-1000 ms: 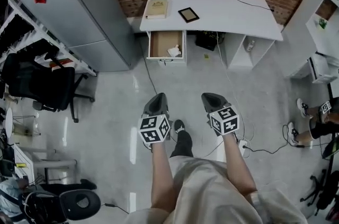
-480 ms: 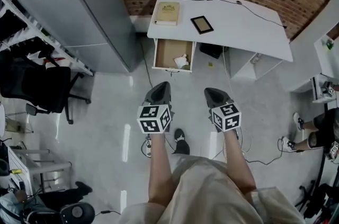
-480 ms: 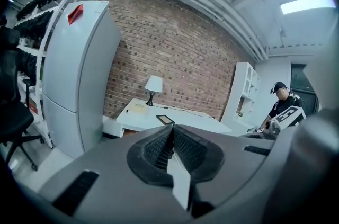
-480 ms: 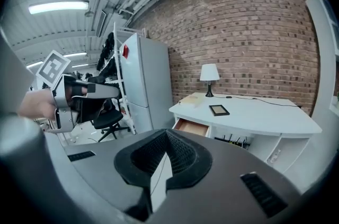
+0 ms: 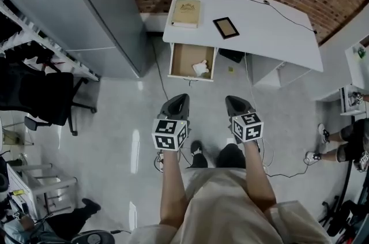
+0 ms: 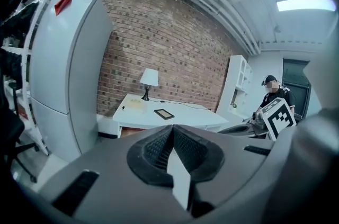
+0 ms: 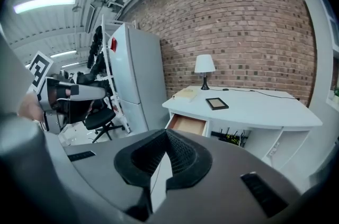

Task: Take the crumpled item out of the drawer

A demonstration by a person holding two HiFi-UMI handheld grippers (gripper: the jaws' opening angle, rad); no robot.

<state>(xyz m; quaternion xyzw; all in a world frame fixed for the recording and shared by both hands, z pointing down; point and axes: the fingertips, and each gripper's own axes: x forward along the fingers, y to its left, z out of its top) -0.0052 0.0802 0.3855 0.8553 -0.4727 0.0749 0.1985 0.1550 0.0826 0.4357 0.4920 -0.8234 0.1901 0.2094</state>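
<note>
Judging from the head view, the task is only at its beginning: the drawer (image 5: pixel 183 59) is found already open under the white desk (image 5: pixel 271 35), and the crumpled item (image 5: pixel 200 68) is seen lying inside it, at its right side near the front panel, untouched. Both the left gripper (image 5: pixel 179 98) and the right gripper (image 5: pixel 234 100) are held over the glossy grey floor (image 5: pixel 115 116), well apart from the drawer, and the jaws of each are pressed together with nothing between them. The approach, the grasp and the lifting out are all left to be done. The item is judged to be white paper, a small wrinkled lump of irregular shape. The drawer's bottom looks like brown wood, the desk top is smooth, and the jaw pads are dark and ribbed.
</note>
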